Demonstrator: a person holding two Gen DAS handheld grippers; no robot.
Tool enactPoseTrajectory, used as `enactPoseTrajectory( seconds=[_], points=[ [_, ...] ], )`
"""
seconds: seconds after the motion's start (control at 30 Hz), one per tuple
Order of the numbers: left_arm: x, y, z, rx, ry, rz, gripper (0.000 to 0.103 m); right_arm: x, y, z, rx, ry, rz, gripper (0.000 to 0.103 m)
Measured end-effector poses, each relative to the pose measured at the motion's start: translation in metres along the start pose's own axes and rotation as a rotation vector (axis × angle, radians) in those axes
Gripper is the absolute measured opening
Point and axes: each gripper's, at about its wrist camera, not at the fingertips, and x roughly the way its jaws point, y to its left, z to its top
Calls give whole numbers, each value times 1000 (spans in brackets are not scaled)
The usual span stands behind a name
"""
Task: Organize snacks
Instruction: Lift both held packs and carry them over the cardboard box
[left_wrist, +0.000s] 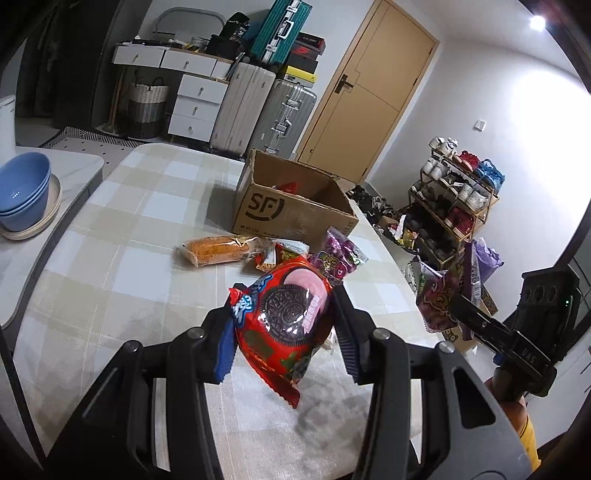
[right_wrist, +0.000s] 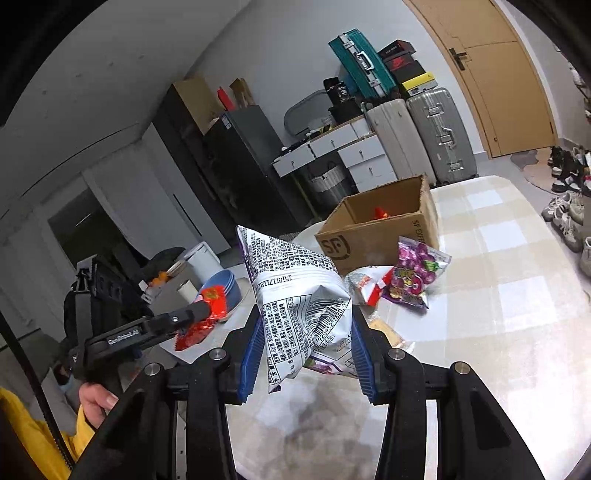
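My left gripper (left_wrist: 286, 332) is shut on a red Oreo cookie packet (left_wrist: 284, 314) and holds it above the checked table (left_wrist: 110, 236). My right gripper (right_wrist: 306, 354) is shut on a white and purple snack bag (right_wrist: 295, 291), lifted off the table; the same bag shows at the right of the left wrist view (left_wrist: 448, 291). An open SF cardboard box (left_wrist: 291, 206) stands at the table's far side with something red inside. An orange snack packet (left_wrist: 218, 251), a purple candy bag (left_wrist: 340, 258) and a red and white packet (right_wrist: 369, 284) lie in front of the box.
Blue bowls (left_wrist: 22, 192) on a round tray sit on a side surface to the left. Suitcases (left_wrist: 266, 107), drawers and a basket stand behind the table. A shoe rack (left_wrist: 454, 199) stands to the right, near a wooden door (left_wrist: 369, 92).
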Motion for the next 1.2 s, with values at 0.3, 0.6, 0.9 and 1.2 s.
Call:
enactPoseTrajectory(
  seconds=[0.3,0.6,0.9,1.2],
  points=[
    [-6,-10,-4,11,24,-5,43,-7,-14,-5,38,-28,-27,44],
    [20,-13,2,15,59,-9,43,7,-30,-4,66,-2,-1,44],
    [53,-12,15,-8,78,7,43,25,-37,11,78,6,47,44],
    [84,-15,71,-4,49,10,43,46,-27,82,17,-32,77,44]
  ],
)
